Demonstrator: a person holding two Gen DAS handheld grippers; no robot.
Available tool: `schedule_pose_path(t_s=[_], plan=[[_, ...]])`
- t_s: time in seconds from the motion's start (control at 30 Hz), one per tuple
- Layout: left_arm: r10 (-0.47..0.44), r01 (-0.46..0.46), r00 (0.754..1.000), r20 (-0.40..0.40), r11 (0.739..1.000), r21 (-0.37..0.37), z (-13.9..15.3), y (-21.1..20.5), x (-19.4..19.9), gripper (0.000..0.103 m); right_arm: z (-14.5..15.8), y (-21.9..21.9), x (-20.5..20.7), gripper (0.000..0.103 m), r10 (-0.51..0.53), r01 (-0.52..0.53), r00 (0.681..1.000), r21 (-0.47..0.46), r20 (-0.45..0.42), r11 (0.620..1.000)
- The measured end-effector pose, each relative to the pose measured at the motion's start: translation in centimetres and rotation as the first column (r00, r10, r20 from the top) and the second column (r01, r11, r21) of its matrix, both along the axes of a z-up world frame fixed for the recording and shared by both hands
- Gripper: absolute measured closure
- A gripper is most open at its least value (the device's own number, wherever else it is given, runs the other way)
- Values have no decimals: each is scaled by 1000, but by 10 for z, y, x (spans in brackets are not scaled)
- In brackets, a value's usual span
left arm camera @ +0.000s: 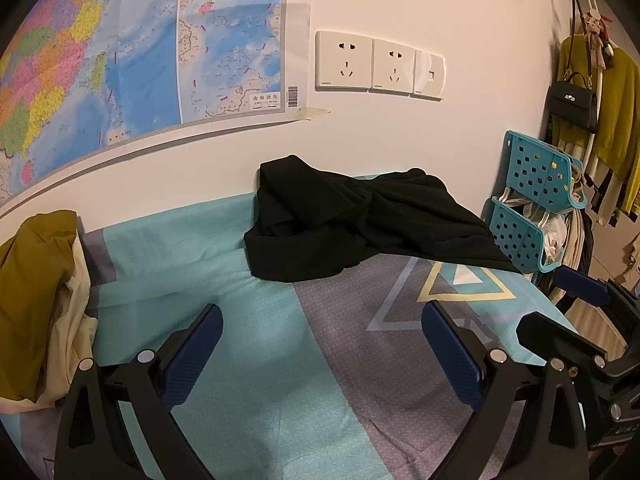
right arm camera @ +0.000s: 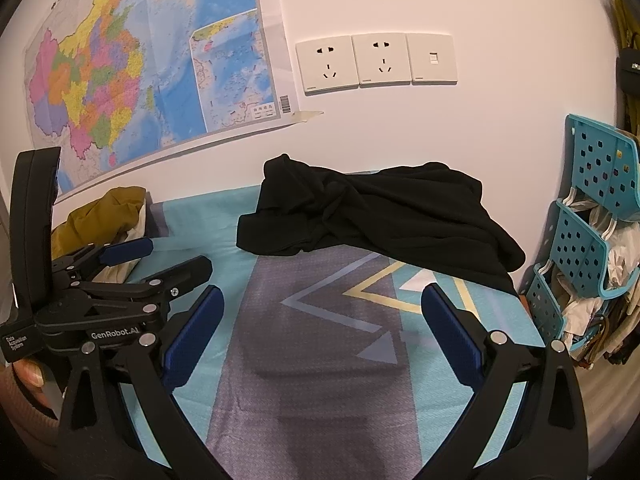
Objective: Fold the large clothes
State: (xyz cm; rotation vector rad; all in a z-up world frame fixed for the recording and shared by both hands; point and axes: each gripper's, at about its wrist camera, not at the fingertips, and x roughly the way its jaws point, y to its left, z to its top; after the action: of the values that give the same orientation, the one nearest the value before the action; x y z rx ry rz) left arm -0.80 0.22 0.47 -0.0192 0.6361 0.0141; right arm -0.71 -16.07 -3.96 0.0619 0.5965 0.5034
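A large black garment (left arm camera: 360, 224) lies crumpled on the bed against the wall; it also shows in the right wrist view (right arm camera: 380, 212). My left gripper (left arm camera: 322, 328) is open and empty above the bedsheet, well short of the garment. My right gripper (right arm camera: 322, 312) is open and empty too, over the grey and teal sheet in front of the garment. The right gripper also shows at the right edge of the left wrist view (left arm camera: 560, 304), and the left gripper shows at the left of the right wrist view (right arm camera: 168, 258).
An olive and cream pile of clothes (left arm camera: 36, 304) lies at the bed's left end. A teal perforated rack (left arm camera: 532, 200) with bags stands at the bed's right end. The wall behind carries a map (left arm camera: 120, 60) and sockets (left arm camera: 376, 64). Clothes and a black handbag (left arm camera: 576, 104) hang at far right.
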Motion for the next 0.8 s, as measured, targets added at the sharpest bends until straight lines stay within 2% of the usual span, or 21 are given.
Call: schedule_pose_path(t_s=[0.8], plan=[[5,-5,1000,-2,1000,2,0,-1,1,7,1,4,5,6,12,-12,1000,-4,3,1000]])
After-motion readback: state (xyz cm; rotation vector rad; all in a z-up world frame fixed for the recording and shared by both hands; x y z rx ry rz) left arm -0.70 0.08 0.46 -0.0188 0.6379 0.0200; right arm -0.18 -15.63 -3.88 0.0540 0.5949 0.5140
